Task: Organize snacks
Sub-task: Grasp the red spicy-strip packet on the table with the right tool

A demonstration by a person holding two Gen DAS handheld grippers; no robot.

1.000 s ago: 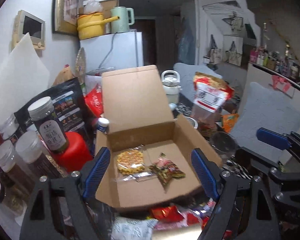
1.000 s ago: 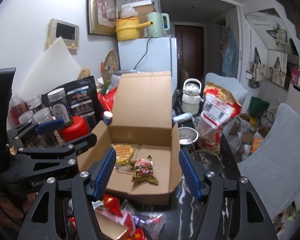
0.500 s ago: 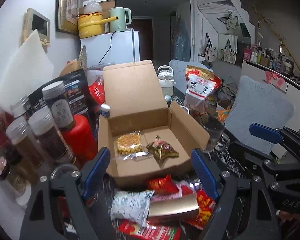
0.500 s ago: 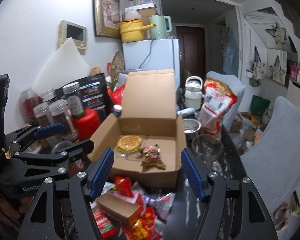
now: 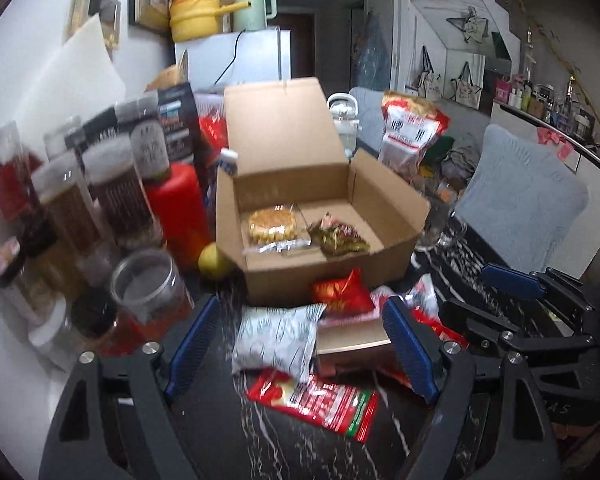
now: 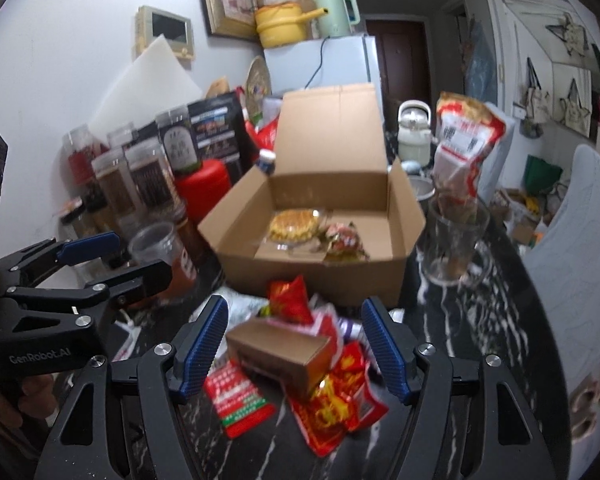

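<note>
An open cardboard box [image 5: 340,276] [image 6: 312,280] holds a wrapped waffle [image 5: 272,226] [image 6: 294,226] and a green-red snack packet [image 5: 342,236] [image 6: 344,240]. In front of it lies a pile of snacks: a white packet [image 5: 276,338], a small red packet [image 5: 342,292] [image 6: 290,300], a flat red-green packet [image 5: 320,404] [image 6: 240,400], a small brown carton [image 6: 280,350] [image 5: 352,340] and a red-gold packet [image 6: 336,408]. My left gripper [image 5: 300,350] is open and empty over the white packet. My right gripper [image 6: 294,350] is open and empty around the brown carton, not touching it.
Several jars [image 5: 112,200] and a red canister [image 5: 176,212] stand left of the box, with a yellow fruit [image 5: 214,260] beside it. A glass [image 6: 454,240] and a tall red-white bag [image 6: 466,148] stand on the right. The dark marbled table [image 6: 480,360] carries all of it.
Both grippers have pulled back from the box and dropped toward the snack pile at the table's front. Both stayed open and empty.
</note>
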